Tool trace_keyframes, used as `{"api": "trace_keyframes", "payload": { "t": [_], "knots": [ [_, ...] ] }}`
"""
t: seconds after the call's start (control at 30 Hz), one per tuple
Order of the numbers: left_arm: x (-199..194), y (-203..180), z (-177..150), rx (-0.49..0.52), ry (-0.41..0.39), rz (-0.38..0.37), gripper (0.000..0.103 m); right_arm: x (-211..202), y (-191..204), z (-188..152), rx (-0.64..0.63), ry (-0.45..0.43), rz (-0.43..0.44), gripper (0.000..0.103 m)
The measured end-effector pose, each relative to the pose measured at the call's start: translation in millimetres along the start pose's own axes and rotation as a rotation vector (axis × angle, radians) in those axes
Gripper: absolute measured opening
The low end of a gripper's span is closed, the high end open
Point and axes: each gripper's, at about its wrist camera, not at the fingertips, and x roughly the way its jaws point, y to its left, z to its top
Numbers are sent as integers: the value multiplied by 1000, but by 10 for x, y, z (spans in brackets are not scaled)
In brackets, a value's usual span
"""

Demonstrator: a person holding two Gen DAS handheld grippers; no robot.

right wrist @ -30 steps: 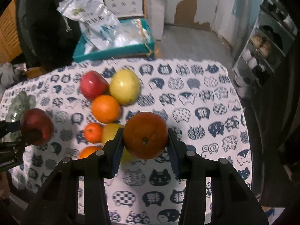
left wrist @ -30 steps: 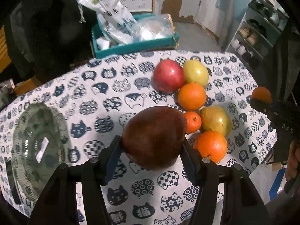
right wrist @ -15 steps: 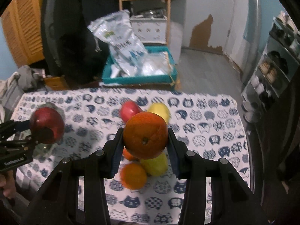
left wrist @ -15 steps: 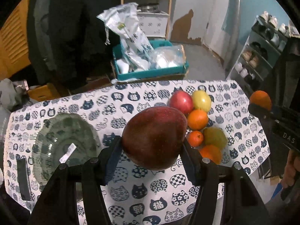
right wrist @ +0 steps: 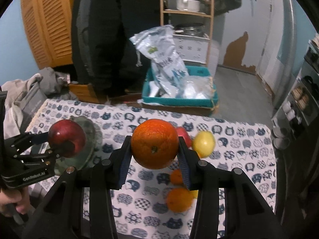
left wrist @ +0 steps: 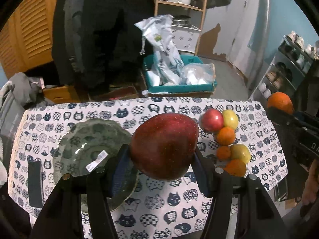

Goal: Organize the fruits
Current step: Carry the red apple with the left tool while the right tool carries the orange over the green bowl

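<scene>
Left gripper (left wrist: 162,166) is clamping the red apple (left wrist: 164,146) in the air beside the glass plate (left wrist: 79,149), likely for drop-off. Right gripper (right wrist: 154,164) is clenching an orange (right wrist: 155,143) above the blurry fruit pile (left wrist: 227,139).

We are in a lived-in home: a worktop (left wrist: 139,209) under a cat-print cloth, a wooden shelf (right wrist: 187,14) with a cooking pot (right wrist: 187,3), a shoe rack (left wrist: 283,73) by peeling walls, louvred wooden doors (right wrist: 49,20), and a teal crate (right wrist: 179,99) of bags on the floor.
</scene>
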Motion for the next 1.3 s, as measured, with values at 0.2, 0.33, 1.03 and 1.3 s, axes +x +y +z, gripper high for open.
{"api": "trace_keyframes", "payload": {
  "t": [0.2,0.33,1.03,1.3],
  "knots": [
    [-147,268,-7,-28,-28,30,62,95,312,81,-32,6,40,43],
    [-235,459,-12,-52,-42,51,62,196,500,138,-40,18,70,43],
    [-7,1515,-237,-189,29,171,62,1237,1600,173,-98,201,214,43],
    [341,1777,-441,-218,123,204,62,1669,1892,15,-144,303,228,43]
  ]
}}
